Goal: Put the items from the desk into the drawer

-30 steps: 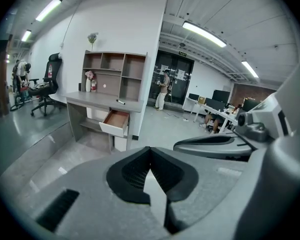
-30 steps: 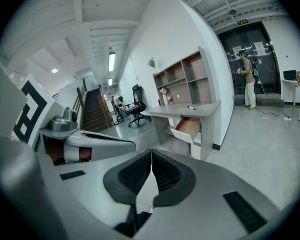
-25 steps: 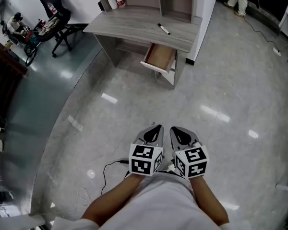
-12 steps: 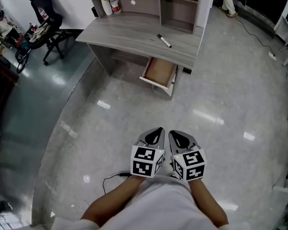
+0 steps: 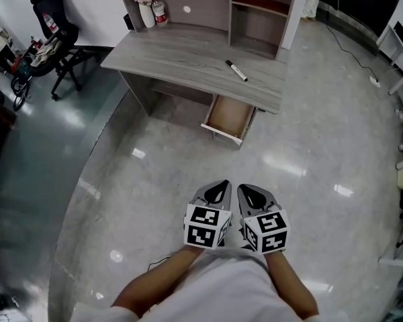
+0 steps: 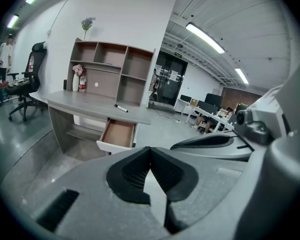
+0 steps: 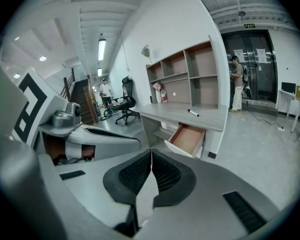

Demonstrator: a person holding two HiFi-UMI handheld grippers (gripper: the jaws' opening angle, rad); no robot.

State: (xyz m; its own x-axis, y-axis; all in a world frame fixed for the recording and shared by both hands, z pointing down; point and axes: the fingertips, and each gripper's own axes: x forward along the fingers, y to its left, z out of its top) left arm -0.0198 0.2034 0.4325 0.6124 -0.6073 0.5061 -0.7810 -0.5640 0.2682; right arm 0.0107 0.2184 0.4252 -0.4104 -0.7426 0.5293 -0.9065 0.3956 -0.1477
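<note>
Risk sits in the pickup: marker [image 5: 236, 70] lies loose on the table [image 5: 181, 56] at 12 o'clock, well ahead of me, drawer [image 5: 230, 118] open under the near edge. My left claw [image 5: 219, 185] and right claw [image 5: 247, 189] are pressed together, empty. Arriving like that, I could knock the marker rolling.

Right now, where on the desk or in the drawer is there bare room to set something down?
The desk top is bare from its left edge to the marker. The open drawer looks empty. Only the back left corner is crowded, by the vase and red bottle.
</note>
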